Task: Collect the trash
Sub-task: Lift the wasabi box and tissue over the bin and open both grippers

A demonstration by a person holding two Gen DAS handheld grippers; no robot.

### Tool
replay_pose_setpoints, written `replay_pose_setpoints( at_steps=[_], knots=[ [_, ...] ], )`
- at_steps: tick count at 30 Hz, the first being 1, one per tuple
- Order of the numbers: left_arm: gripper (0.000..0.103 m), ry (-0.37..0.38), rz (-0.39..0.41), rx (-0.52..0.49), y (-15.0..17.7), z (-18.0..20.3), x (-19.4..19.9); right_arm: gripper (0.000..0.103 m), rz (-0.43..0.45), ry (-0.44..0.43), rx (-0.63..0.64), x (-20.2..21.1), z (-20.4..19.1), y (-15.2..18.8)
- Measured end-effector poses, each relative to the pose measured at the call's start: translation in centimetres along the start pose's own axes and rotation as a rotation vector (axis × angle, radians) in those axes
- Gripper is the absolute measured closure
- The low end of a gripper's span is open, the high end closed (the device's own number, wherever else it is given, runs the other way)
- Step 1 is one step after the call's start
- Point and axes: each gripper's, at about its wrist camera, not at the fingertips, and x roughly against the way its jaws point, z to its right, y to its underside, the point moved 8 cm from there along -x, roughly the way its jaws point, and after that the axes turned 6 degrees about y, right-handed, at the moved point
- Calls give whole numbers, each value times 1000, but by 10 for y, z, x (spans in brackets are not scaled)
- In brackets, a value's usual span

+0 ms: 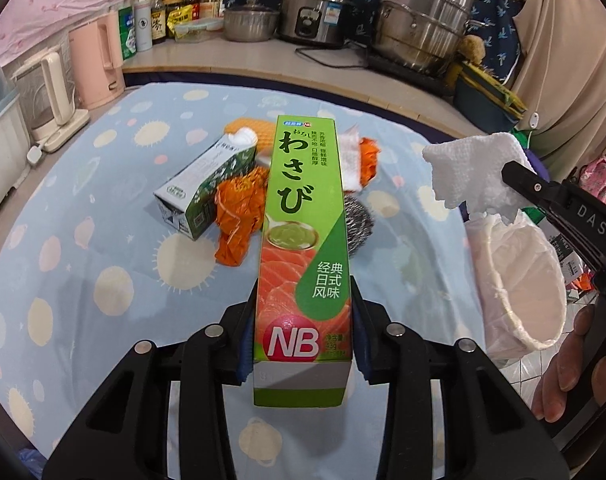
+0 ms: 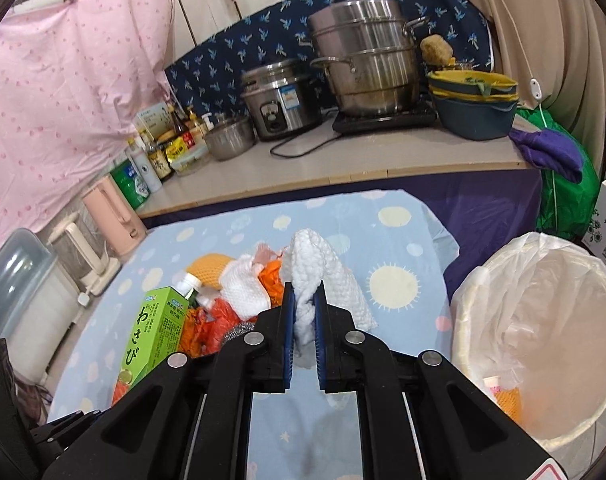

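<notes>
Your left gripper point(image 1: 303, 344) is clamping the green wasabi box point(image 1: 303, 240) near its lower end, jaws pressed on both long sides, the box pointing away from you above the blue spotted cloth point(image 1: 83, 280). Your right gripper point(image 2: 305, 334) is pinching a white paper towel point(image 2: 323, 276), its jaws nearly together on the wad, tilted downward over the cloth's edge; your fingers point(image 1: 563, 368) are showing on its handle in the left wrist view. One lined trash bin point(image 2: 543, 320) is standing just beside the cloth, a few scraps inside. On the cloth one pile is lying: one green-and-white carton point(image 1: 199, 196), one steel scourer point(image 1: 359, 224), orange wrappers point(image 1: 235, 216) and white scraps. On the counter point(image 2: 343, 160) behind are sitting one tall steamer pot point(image 2: 367, 56), one rice cooker point(image 2: 279, 100) and one lidded pot point(image 2: 229, 138)
</notes>
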Motion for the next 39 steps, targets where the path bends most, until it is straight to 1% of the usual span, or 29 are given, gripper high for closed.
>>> replay_pose_setpoints(
  at_steps=[6, 11, 14, 20, 25, 31, 39],
  knots=[
    [66, 27, 50, -41, -9, 23, 24, 95, 68, 16, -13, 32, 17, -15],
    [66, 48, 77, -83, -13, 46, 38, 95, 102, 39, -56, 51, 43, -24],
    [66, 65, 88, -114, -16, 64, 43, 95, 120, 65, -82, 59, 64, -28],
    [66, 118, 106, -194, -20, 112, 47, 95, 142, 111, -139, 74, 105, -31],
    [66, 161, 108, -259, -20, 158, 43, 95, 162, 176, -166, 87, 139, -31],
    [66, 206, 95, -329, -15, 206, 31, 95, 155, 221, -215, 93, 178, -25],
    [66, 245, 55, -391, -6, 254, 8, 95, 128, 269, -264, 94, 218, -9]
  ],
)
